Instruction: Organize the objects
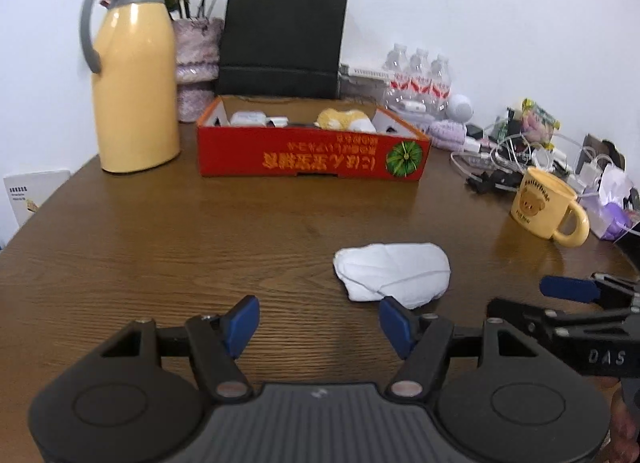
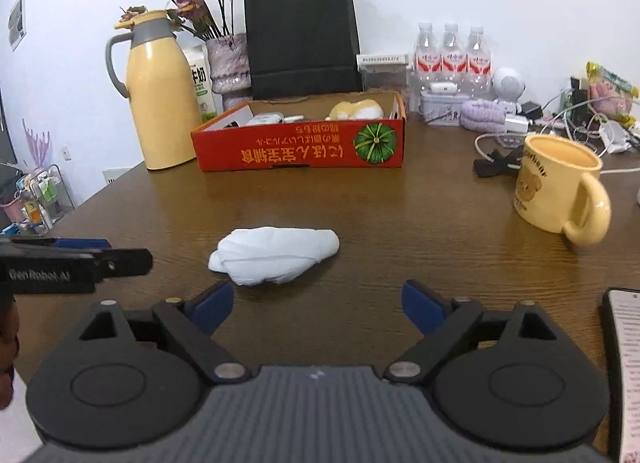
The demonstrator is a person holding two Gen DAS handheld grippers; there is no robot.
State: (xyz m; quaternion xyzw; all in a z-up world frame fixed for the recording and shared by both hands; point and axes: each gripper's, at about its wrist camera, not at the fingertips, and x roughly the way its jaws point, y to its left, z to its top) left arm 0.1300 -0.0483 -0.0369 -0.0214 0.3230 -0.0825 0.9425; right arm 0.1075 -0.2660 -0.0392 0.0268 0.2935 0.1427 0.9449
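Observation:
A rolled white cloth (image 1: 394, 273) lies on the brown wooden table, just ahead and right of my open, empty left gripper (image 1: 318, 325). In the right wrist view the cloth (image 2: 276, 249) lies just ahead and left of my open, empty right gripper (image 2: 318, 305). A red cardboard box (image 1: 312, 151) with small items and a yellow plush inside stands farther back; it also shows in the right wrist view (image 2: 300, 143). A yellow bear mug (image 1: 548, 207) stands at the right, also in the right wrist view (image 2: 560, 191). The right gripper (image 1: 568, 291) shows at the left view's right edge.
A yellow thermos jug (image 1: 134, 75) stands back left beside a vase of dried flowers (image 1: 198, 59) and a black paper bag (image 1: 282, 39). Water bottles (image 2: 452, 51), cables (image 1: 516, 155) and small clutter fill the back right. A phone (image 2: 624, 363) lies at the right edge.

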